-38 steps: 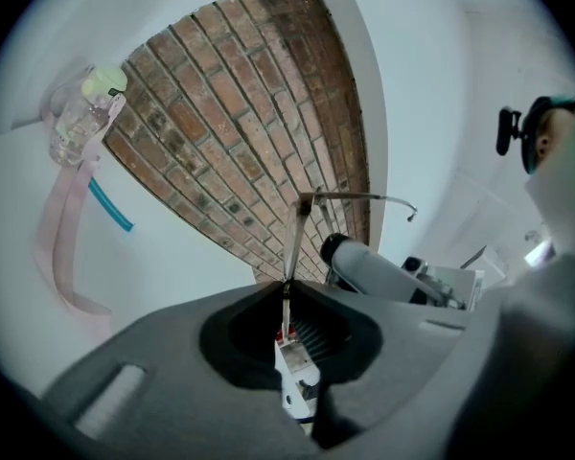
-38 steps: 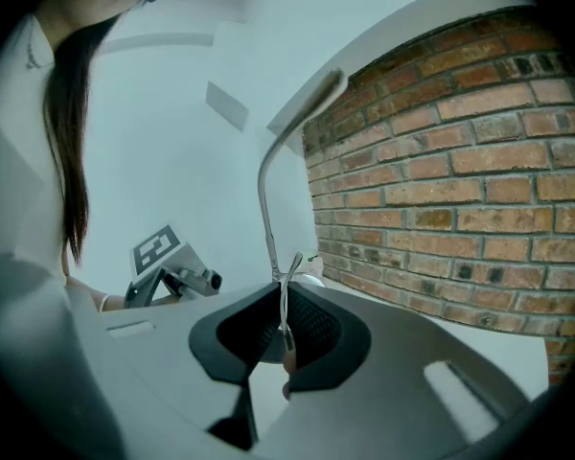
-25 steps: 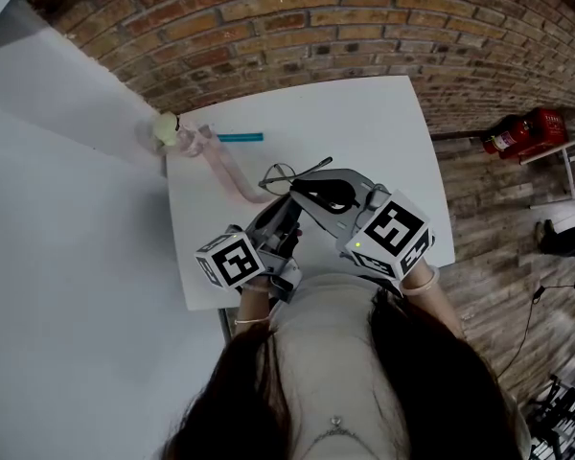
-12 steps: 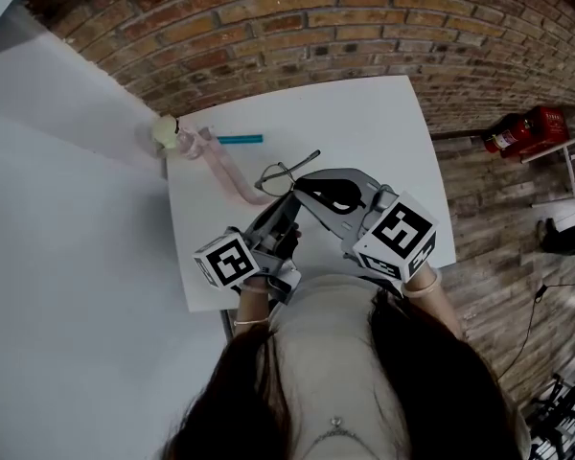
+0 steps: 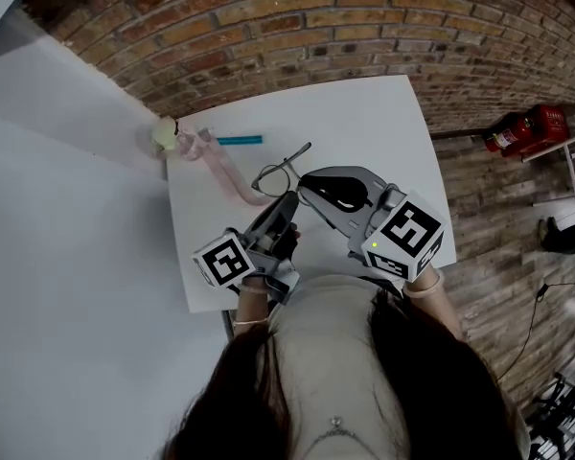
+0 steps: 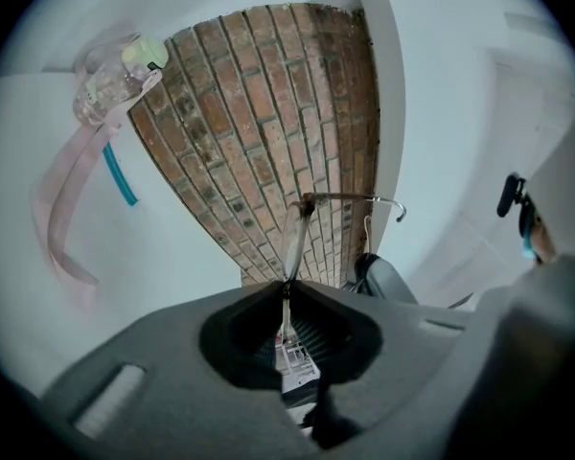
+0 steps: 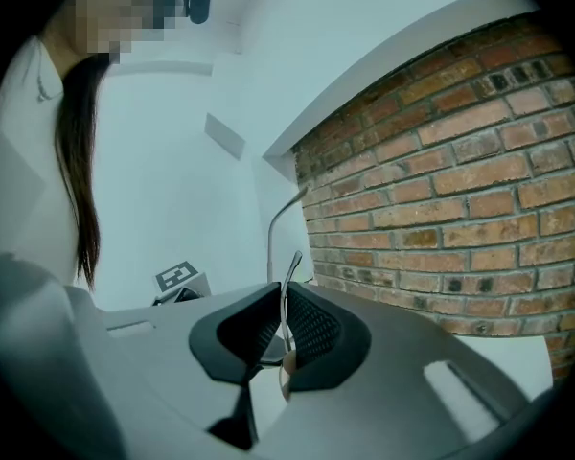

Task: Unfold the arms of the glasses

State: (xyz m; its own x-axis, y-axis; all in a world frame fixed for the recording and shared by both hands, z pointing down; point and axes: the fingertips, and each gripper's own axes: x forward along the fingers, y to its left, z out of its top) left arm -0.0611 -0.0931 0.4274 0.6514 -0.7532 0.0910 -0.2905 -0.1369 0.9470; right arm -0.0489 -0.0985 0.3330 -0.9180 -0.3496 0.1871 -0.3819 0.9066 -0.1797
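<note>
Thin dark wire-frame glasses (image 5: 273, 172), held up off the white worktop (image 5: 364, 113), over its middle, just ahead of the person's chest. Frame v. slim, lenses hard to make out. One arm swung out from its hinge, straight w/ a small hooked tip; in the left gripper view running off to the right from the hinge, in the head view poking up and right toward the far edge.

Left claw (image 6: 286, 290) pressed together on a thin upright wire of the frame, just below that hinge. Right claw (image 7: 286, 300) likewise nipped shut on a fine wire part of the frame, w/ a curved wire rising above the pads. Which exact part: can't tell.

Both claws angled inward, tips almost meeting at the frame, marker cubes back near the body. Left one lower and nearer the worktop's near-left corner, right one reaching in from the right, slightly higher.

At far-left corner: clear bottle (image 5: 168, 132) w/ pale yellow cap, pink strap (image 5: 225, 175) trailing from it, teal pen (image 5: 240, 139) beside. All well apart from the frame.
</note>
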